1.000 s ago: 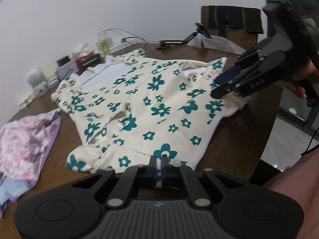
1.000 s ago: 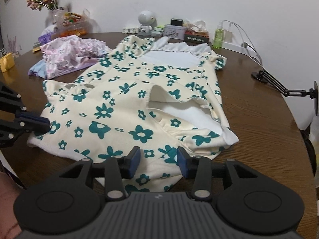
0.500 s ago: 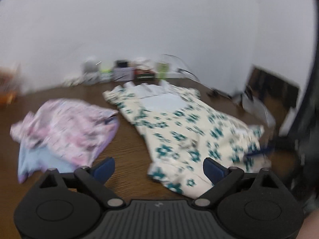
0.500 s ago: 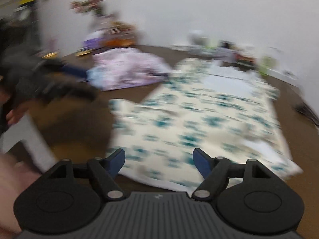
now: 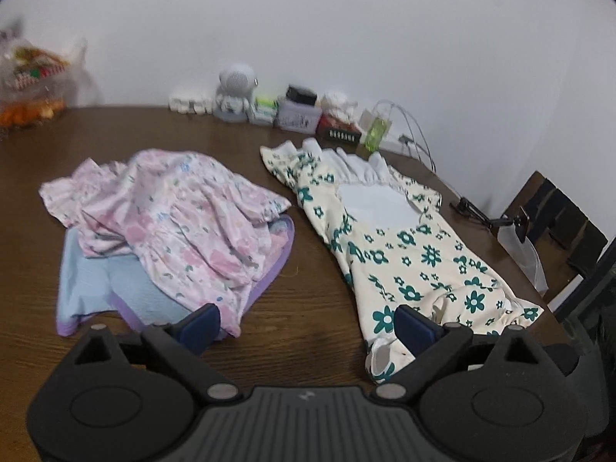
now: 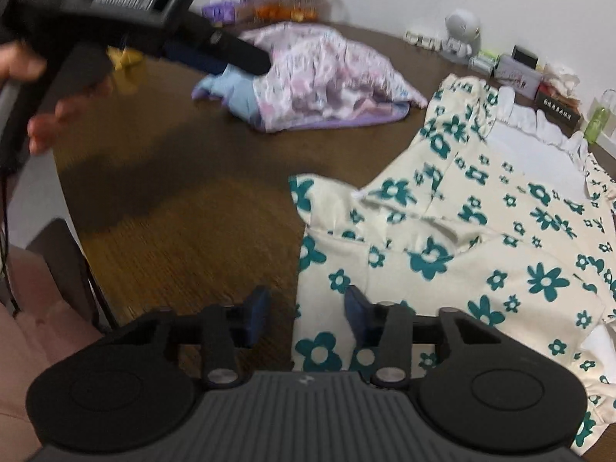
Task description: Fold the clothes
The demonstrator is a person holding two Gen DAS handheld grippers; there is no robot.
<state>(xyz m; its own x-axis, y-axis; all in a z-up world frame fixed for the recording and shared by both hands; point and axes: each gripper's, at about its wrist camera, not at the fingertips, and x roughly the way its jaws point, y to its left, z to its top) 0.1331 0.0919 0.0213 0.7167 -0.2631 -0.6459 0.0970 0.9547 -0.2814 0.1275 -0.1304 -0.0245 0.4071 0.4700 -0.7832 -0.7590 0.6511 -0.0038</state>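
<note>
Both grippers are hovering wide apart, left gripper and right gripper, holding nothing. Flowered dress is lying lengthwise on the tabletop, seemingly laid out for folding.

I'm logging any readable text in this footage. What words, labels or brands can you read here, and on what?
Little can be read for certain.
Left claw's body: white lettering on the side, too blurred to read.
Dark box by the wall: a row of light characters, too small to read.
Lilac tin: a dark print, too small to read.
Snack bag: coloured print, blurred.
Claw bases: a small logo mark, no letters.
</note>
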